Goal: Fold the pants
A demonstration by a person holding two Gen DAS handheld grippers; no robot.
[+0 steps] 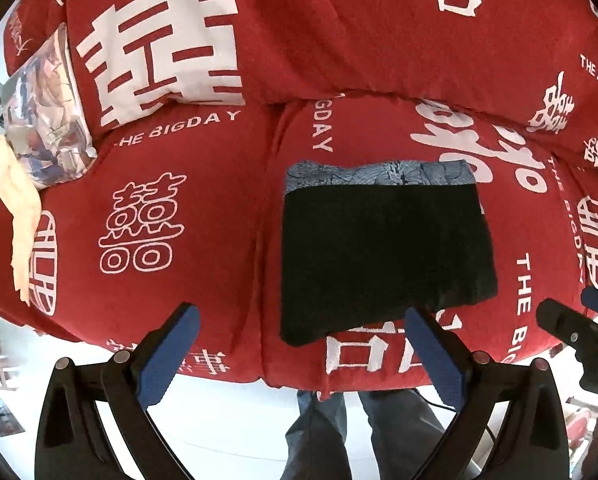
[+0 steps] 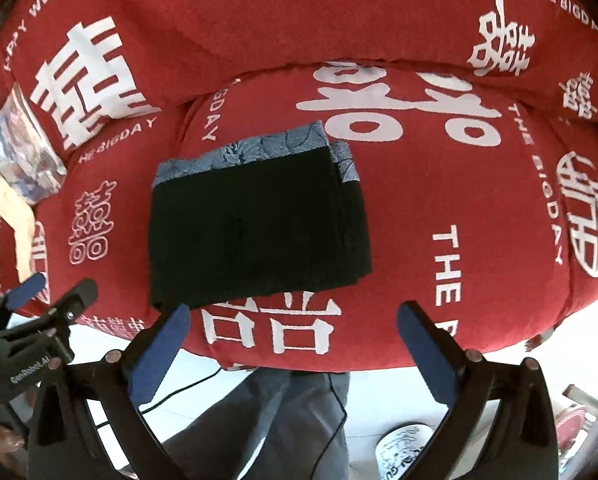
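The black pants (image 1: 383, 256) lie folded into a flat rectangle on the red sofa seat (image 1: 171, 208), with a blue-grey patterned waistband along the far edge. They also show in the right wrist view (image 2: 255, 228). My left gripper (image 1: 303, 336) is open and empty, held above the sofa's front edge just before the pants. My right gripper (image 2: 295, 332) is open and empty, also above the front edge, to the right of the pants. Each gripper shows at the edge of the other's view: the right one (image 1: 579, 320), the left one (image 2: 47, 292).
The sofa cover is red with white characters; its backrest (image 1: 339, 32) rises behind the seat. A printed cushion (image 1: 47, 116) and a pale yellow cloth (image 1: 19, 216) lie at the sofa's left end. A person's legs (image 2: 283, 420) and a black cable (image 2: 335, 400) are on the white floor below.
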